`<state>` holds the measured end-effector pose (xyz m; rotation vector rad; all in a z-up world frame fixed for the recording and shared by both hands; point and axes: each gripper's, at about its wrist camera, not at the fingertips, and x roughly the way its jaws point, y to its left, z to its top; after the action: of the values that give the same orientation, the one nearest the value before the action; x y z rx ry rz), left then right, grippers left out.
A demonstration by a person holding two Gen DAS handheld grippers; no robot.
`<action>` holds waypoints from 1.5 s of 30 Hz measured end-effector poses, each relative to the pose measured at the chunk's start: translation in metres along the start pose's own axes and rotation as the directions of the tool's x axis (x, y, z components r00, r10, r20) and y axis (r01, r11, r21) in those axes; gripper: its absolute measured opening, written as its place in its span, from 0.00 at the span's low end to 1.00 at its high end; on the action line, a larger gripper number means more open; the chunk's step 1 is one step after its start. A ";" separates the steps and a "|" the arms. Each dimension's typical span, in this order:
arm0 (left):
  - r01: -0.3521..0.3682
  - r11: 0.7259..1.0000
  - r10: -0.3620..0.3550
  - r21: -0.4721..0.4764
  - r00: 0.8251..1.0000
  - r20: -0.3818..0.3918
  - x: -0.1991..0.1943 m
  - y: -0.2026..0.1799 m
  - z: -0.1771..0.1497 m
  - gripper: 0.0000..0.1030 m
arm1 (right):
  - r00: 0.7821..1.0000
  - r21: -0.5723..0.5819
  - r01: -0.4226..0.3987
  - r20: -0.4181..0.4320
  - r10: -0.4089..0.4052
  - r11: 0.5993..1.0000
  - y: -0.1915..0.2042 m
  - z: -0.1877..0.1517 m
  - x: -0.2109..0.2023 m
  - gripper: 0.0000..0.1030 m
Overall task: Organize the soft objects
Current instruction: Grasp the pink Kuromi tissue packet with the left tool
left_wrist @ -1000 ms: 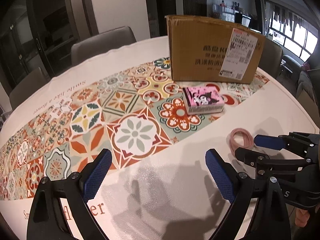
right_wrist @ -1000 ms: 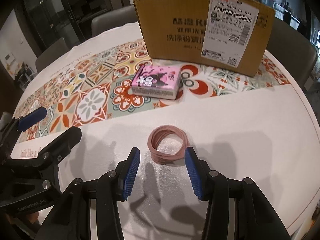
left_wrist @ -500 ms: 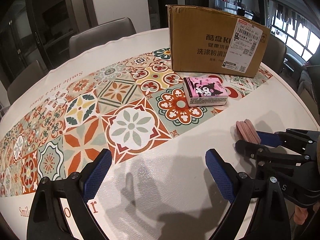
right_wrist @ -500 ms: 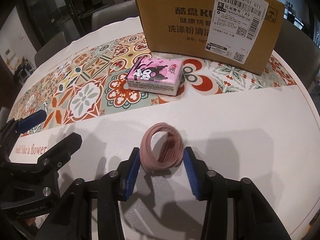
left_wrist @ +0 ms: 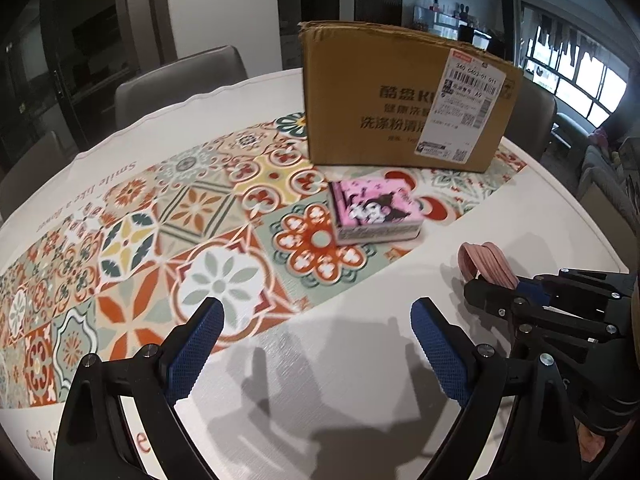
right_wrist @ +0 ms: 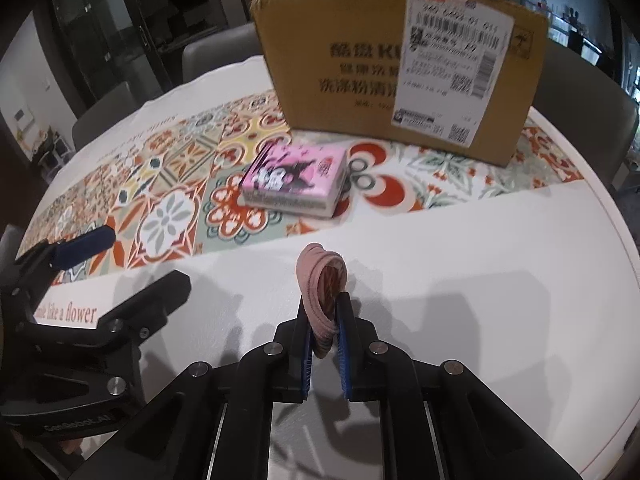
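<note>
Patterned tablecloth (left_wrist: 132,236) over a round table (left_wrist: 560,216), grey chairs (left_wrist: 180,80) around, windows (left_wrist: 576,80) behind.

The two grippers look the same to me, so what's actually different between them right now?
The right gripper is shut on a bundle of pink hair ties, squeezing it into a narrow loop; the left gripper is open wide and holds nothing. The right gripper sits closer to the pink tissue pack and the cardboard box; the left gripper is further back, over bare white tablecloth. Both have black frames with blue textured pads.
</note>
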<state>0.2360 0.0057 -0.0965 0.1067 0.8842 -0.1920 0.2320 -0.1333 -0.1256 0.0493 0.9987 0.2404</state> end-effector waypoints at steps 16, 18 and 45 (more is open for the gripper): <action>0.040 0.999 -0.040 0.028 0.999 0.006 0.048 -0.034 0.041 0.92 | 0.999 0.055 0.023 0.033 -0.024 0.998 -0.045 0.025 0.003 0.12; 0.043 0.999 -0.043 0.032 0.999 -0.001 0.056 -0.037 0.044 0.90 | 0.999 0.059 0.028 0.036 -0.030 0.998 -0.049 0.027 0.005 0.12; 0.022 1.000 -0.022 0.000 1.000 0.006 0.064 -0.040 0.052 0.70 | 0.998 0.090 0.020 0.052 -0.025 0.996 -0.068 0.046 0.006 0.12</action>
<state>0.3063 -0.0503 -0.1140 0.0964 0.8793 -0.2126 0.2858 -0.1950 -0.1163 0.1252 0.9563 0.1730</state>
